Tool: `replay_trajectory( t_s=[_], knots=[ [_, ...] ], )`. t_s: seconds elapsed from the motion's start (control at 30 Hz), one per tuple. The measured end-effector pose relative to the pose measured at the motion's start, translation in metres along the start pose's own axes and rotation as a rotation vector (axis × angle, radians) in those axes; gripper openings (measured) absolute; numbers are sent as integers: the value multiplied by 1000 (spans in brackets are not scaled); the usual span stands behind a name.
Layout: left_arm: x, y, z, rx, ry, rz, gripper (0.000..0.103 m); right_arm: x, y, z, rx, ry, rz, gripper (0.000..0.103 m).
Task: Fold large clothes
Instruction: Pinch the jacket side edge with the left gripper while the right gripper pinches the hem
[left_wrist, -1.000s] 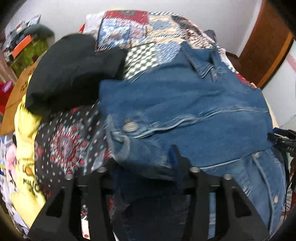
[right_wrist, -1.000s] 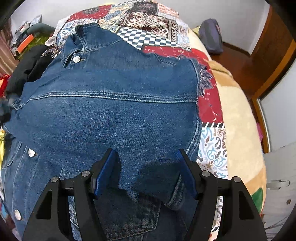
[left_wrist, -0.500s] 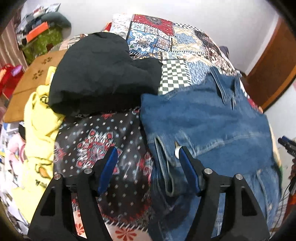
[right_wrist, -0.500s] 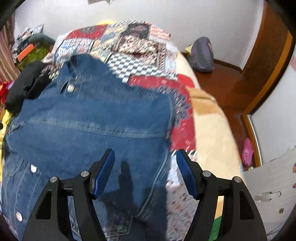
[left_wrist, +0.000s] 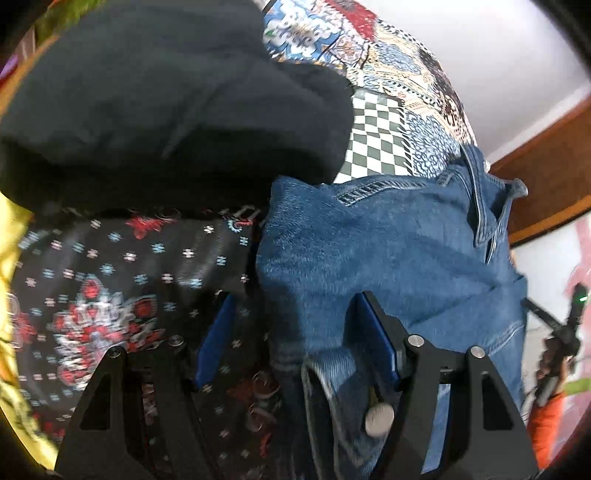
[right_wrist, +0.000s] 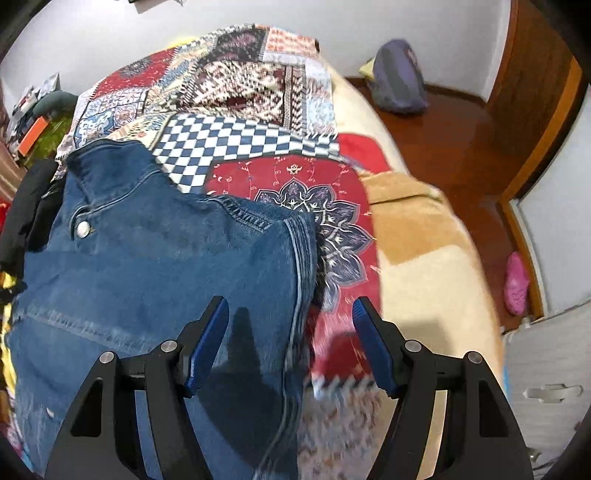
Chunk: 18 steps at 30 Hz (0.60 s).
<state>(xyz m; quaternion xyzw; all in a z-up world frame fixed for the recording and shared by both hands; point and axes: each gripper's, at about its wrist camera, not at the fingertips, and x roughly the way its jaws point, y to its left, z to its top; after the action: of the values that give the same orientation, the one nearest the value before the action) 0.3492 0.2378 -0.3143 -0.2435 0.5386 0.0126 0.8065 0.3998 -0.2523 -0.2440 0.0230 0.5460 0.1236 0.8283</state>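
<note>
A blue denim jacket (left_wrist: 388, 251) lies partly folded on a patchwork bedspread (left_wrist: 376, 129); it also shows in the right wrist view (right_wrist: 155, 269), collar to the far left. My left gripper (left_wrist: 291, 325) is open and low over the jacket's left folded edge, the edge lying between its fingers. My right gripper (right_wrist: 290, 321) is open over the jacket's right folded edge, with the bedspread (right_wrist: 258, 92) under its right finger.
A black garment (left_wrist: 166, 103) is piled at the far left, next to the jacket. A yellow cloth (left_wrist: 11, 295) lies at the left edge. A beige blanket (right_wrist: 417, 240), wooden floor (right_wrist: 454, 140), a grey bag (right_wrist: 399, 81) and a pink shoe (right_wrist: 517, 284) lie to the right.
My left gripper let go of the jacket, opened and dropped low over its left edge. My right gripper stayed open and shifted right, to the jacket's right edge.
</note>
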Motion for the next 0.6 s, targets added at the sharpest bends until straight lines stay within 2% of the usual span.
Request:
replay_trajectory(
  t_s=[0.1, 0.17, 0.2, 0.23, 0.27, 0.3, 0.33, 0.37, 0.5, 0.6],
  knots=[
    [9, 5, 6, -33, 2, -74, 68, 23, -6, 9, 19, 26, 47, 66],
    [13, 6, 9, -51, -11, -116, 57, 27, -5, 14, 33, 13, 46, 65],
    [15, 6, 11, -59, -11, -137, 48, 27, -4, 15, 28, 1, 42, 61],
    [16, 6, 12, -63, -12, -137, 46, 25, -1, 16, 20, -11, 42, 55],
    [15, 2, 12, -49, -26, -116, 42, 25, -1, 17, 18, -14, 54, 35],
    [12, -2, 11, -28, -33, -99, 34, 25, 0, 17, 25, -7, 71, 22],
    [7, -12, 9, 23, -54, -45, 17, 23, -1, 17, 40, -11, 87, 20],
    [0, -26, 7, 85, -73, -8, 9, 21, -1, 16, 42, -21, 94, 17],
    [-32, -78, -3, 291, -189, 163, 8, -9, 5, 15, 8, -105, 79, 15],
    [-61, -111, -5, 389, -275, 215, 7, -36, 10, 20, -11, -169, 84, 15]
  ],
)
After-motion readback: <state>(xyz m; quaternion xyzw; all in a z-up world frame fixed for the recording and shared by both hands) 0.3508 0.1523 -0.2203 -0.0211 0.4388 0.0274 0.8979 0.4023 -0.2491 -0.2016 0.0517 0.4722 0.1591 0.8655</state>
